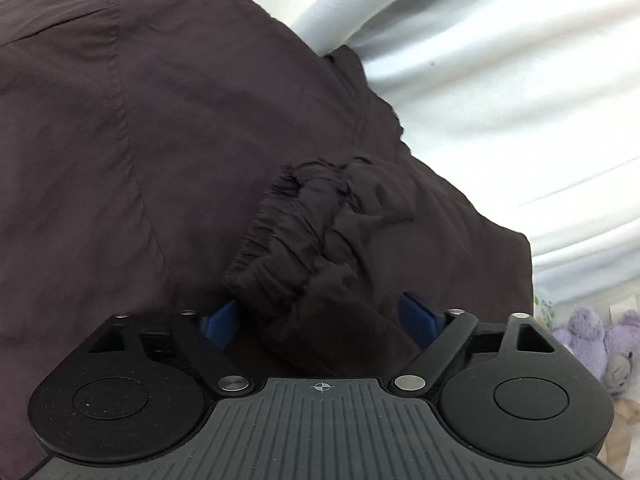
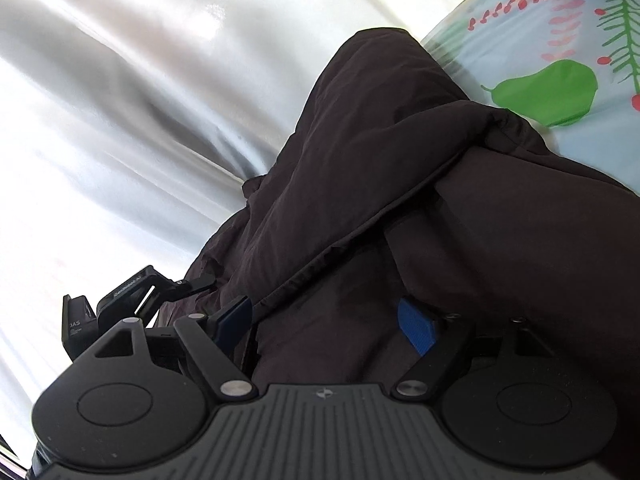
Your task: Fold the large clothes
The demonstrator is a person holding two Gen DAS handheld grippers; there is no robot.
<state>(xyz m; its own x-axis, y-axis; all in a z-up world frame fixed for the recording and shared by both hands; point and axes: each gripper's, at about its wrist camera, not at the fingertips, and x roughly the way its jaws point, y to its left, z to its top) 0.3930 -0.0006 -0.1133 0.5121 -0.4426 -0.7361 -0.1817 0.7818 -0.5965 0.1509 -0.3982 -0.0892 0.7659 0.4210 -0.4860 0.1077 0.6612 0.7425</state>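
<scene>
Between the blue pads point(image 1: 219, 322) of the left gripper point(image 1: 320, 316), a gathered, elastic cuff point(image 1: 296, 236) of the dark brown garment point(image 1: 140, 140) bunches up, and the jaws stand wide on either side of it with fabric filling the gap. Whether those pads are actually biting the cloth, I cannot tell; the tips are buried. The cuff's long axis runs away from the camera, up and slightly right, its ruffled end pointing toward the white curtain point(image 1: 500, 80). Behind it, the broad body of the garment spreads across the left of the view, a seam running top to bottom. Purple plush toys point(image 1: 592, 340) sit at the far right edge.

Over to the right wrist view: the right gripper point(image 2: 326, 322) also sits deep in the same garment point(image 2: 380, 160), jaws spread apart, cloth draped over and between them; a firm pinch cannot be confirmed. A folded hem edge point(image 2: 360, 220) runs diagonally from lower left to upper right, toward the floral bedsheet point(image 2: 560, 60) it lies on. The other gripper's black body point(image 2: 120, 304) shows at the left, just beside the fabric.
</scene>
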